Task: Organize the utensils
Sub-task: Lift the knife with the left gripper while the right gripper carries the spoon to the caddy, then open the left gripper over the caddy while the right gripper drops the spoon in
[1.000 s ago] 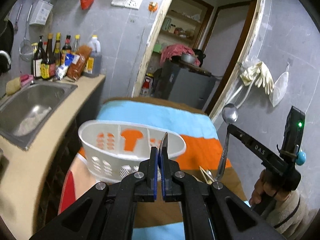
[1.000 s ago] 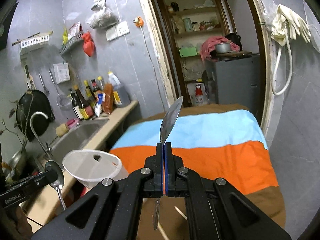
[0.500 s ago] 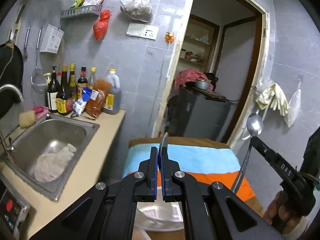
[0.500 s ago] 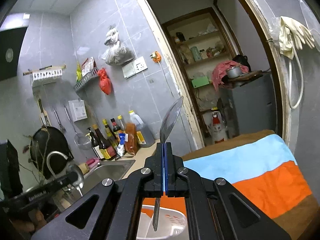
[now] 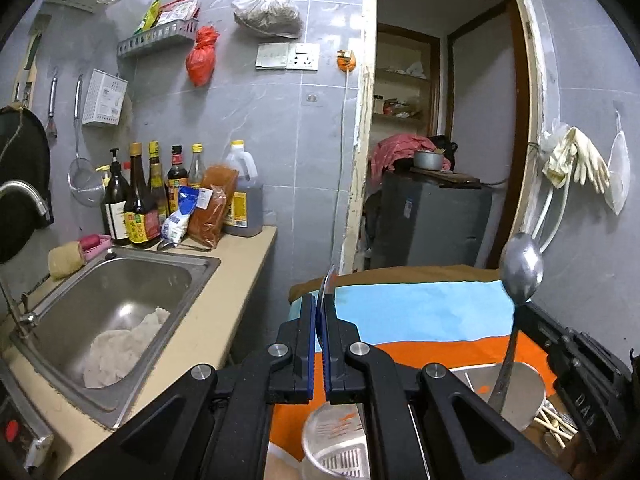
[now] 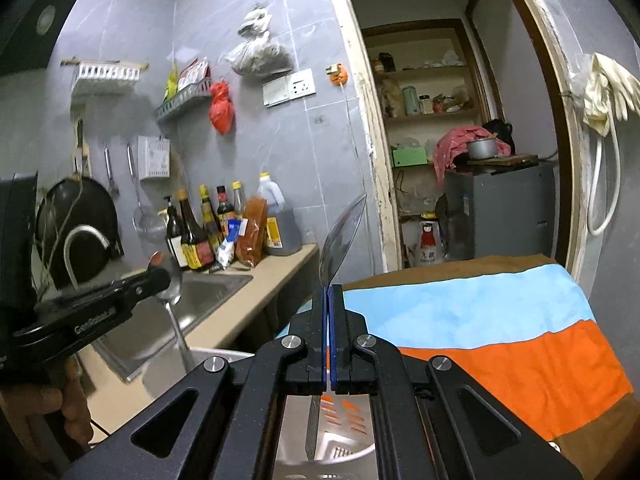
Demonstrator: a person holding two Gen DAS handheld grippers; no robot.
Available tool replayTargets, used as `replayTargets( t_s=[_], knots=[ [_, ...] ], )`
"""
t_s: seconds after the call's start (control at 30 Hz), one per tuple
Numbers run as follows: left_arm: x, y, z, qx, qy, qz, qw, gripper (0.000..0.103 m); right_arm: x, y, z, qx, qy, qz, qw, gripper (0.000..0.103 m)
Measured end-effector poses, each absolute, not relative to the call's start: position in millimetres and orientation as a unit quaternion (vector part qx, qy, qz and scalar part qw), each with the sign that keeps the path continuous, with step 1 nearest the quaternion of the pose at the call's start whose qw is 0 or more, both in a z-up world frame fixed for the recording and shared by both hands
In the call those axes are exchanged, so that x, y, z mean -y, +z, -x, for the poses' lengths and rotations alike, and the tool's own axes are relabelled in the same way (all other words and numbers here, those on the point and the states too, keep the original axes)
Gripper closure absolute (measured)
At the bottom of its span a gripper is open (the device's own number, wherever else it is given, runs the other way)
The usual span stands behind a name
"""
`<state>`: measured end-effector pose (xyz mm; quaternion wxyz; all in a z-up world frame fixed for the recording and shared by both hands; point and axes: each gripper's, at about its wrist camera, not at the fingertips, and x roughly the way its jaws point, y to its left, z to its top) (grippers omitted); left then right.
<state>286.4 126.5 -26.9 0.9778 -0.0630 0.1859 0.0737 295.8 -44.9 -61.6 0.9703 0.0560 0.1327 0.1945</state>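
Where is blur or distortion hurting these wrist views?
Left wrist view: basket below the left gripper is motion-smeared, door frame bowed by fisheye. Right wrist view: spoon in the right gripper looks ghosted, see-through; walls sharp.

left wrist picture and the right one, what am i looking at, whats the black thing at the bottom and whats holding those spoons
There is no robot here. A person holds a black two-finger gripper in each hand, and each gripper carries a wide-angle camera that looks along its own fingers. That is the black shape at the bottom. One picture comes from the left gripper, the other from the right gripper. Both are shut, each on a shiny metal spoon: the left spoon and the right spoon, bowls up. Below them a white slotted plastic basket stands on a blue, orange and brown striped cloth, with wooden chopsticks beside it.
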Motion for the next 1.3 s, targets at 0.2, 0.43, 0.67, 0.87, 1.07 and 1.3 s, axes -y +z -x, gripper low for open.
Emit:
replayTargets(
  t_s=[0.2, 0.43, 0.67, 0.87, 1.07, 1.3],
  knots=[
    [-119.0, -39.6, -282.5, -0.179, 0.073, 0.045, 0.98, 0.1, 45.3, -69.1, -291.3, -0.137, 0.203, -0.037, 0.969, 0.102],
    [-115.7, -46.1, -279.9, -0.203, 0.06, 0.045, 0.976, 0.1, 46.8, -73.3, -289.2, -0.151, 0.206, -0.031, 0.966, 0.102],
    [-119.4, -44.7, -274.7, -0.229, 0.044, 0.072, 0.97, 0.1, 52.5, -78.1, -286.2, -0.175, 0.215, -0.036, 0.96, 0.102],
    [-135.7, -47.2, -268.7, -0.248, 0.029, 0.141, 0.958, 0.098, 60.1, -80.6, -287.0, -0.201, 0.223, -0.053, 0.952, 0.101],
    [-138.6, -47.9, -260.4, -0.25, 0.023, 0.18, 0.951, 0.093, 72.2, -76.8, -281.9, -0.207, 0.227, -0.073, 0.949, 0.101],
    [-122.7, -33.9, -242.8, -0.22, 0.024, 0.192, 0.956, 0.057, 95.5, -60.5, -268.1, -0.204, 0.228, -0.074, 0.949, 0.099]
  ],
)
